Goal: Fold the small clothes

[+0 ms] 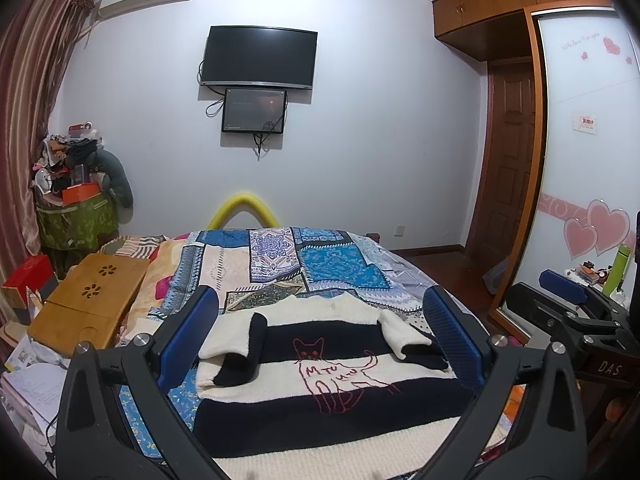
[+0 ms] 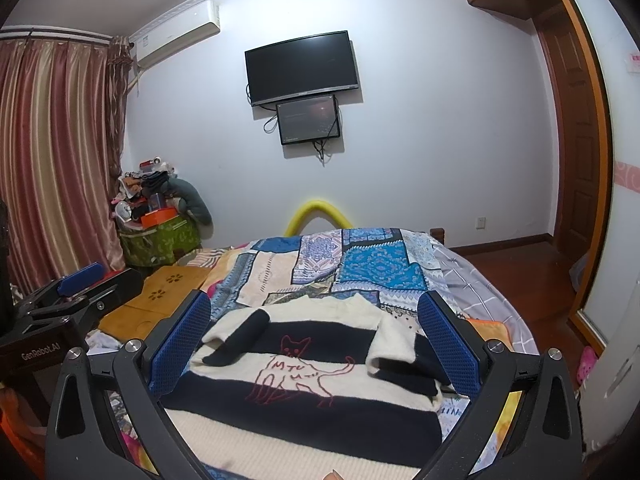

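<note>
Both sleeves already lie folded across the striped sweater [image 1: 332, 372], which rests flat on the patchwork bedspread [image 1: 332, 268], so we judge the hem fold comes next. Our left gripper [image 1: 320, 340] and right gripper [image 2: 316, 344] hover spread wide, empty.

We see a fuzzy knitted sweater [image 1: 320, 380], a smooth printed cotton-like bedspread [image 1: 280, 264], our matt black plastic grippers' rough-textured blue pads [image 1: 448, 332], a pale wooden lap desk [image 1: 92, 300], sheeny striped curtains [image 2: 52, 152]
</note>
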